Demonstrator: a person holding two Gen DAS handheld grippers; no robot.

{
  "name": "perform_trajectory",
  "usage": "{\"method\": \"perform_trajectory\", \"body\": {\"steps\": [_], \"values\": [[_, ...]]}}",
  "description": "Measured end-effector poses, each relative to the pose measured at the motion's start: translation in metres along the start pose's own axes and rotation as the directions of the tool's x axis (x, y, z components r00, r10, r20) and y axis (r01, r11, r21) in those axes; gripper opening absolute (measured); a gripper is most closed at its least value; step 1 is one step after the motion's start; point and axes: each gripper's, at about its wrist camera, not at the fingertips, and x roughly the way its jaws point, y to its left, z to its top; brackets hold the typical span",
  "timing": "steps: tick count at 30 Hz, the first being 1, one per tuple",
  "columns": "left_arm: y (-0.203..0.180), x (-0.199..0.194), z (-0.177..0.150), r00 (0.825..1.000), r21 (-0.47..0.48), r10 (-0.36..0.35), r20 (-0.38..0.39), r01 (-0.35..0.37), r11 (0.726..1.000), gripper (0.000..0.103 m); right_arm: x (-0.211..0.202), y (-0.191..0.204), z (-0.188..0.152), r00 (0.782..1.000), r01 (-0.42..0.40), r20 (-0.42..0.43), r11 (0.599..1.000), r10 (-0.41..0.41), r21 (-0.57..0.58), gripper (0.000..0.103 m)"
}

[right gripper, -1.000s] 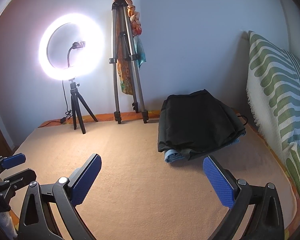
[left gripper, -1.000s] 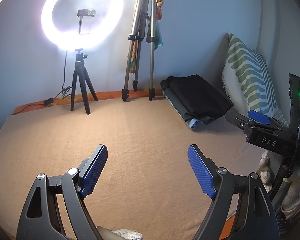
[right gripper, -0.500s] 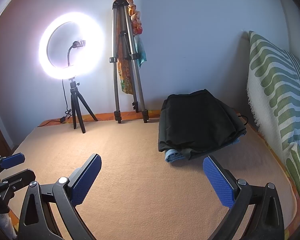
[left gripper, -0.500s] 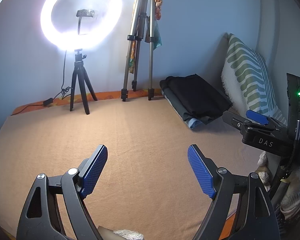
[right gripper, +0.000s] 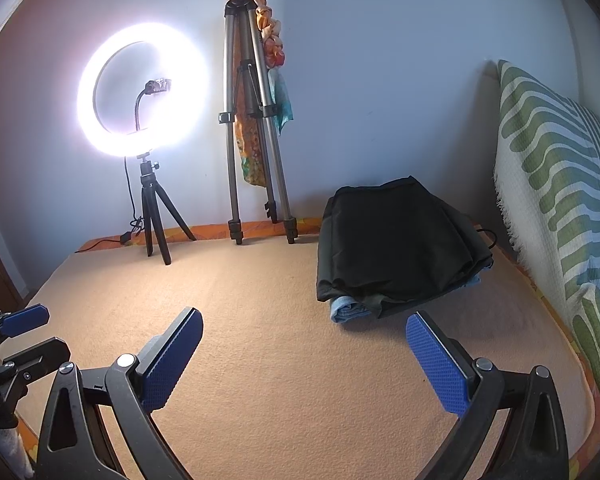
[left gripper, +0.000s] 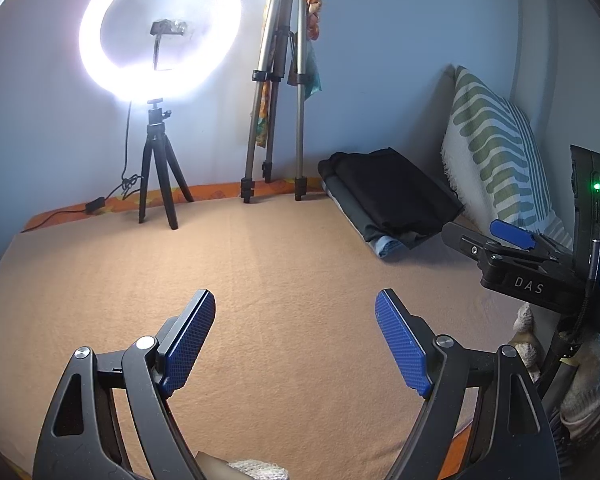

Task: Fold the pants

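Toward the far right corner of the bed [right gripper: 260, 360], a stack of folded pants [right gripper: 396, 248] lay against the wall, black on top with grey and a light blue pair showing underneath at its near edge. A striped pillow [right gripper: 556, 208] stood along the right edge just beside the stack. Along the far edge stood a ring light [left gripper: 160, 32] and a tripod [left gripper: 276, 92].

Both claws hung over the bare middle of the bed, well short of the stack. The left gripper [left gripper: 296, 336] had its pads spread wide with nothing between them; the right gripper [right gripper: 304, 356] was likewise apart and empty, and nearer the stack.

No pants lay spread out on the bed, so no fold seemed to be in hand; this looked like a pause between garments, or the end of the job. If another pair was due, the next move would call for fetching it from out of view and laying it flat mid-bed.
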Motion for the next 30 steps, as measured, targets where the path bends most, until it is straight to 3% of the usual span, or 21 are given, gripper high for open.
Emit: {"method": "perform_trajectory", "body": {"steps": [30], "values": [[-0.0009, -0.0002, 0.0002, 1.0, 0.007, -0.007, 0.001, 0.007, 1.0, 0.083, 0.0005, -0.0002, -0.0034, 1.0, -0.003, -0.005, 1.0, 0.003, -0.003, 0.103]]}}
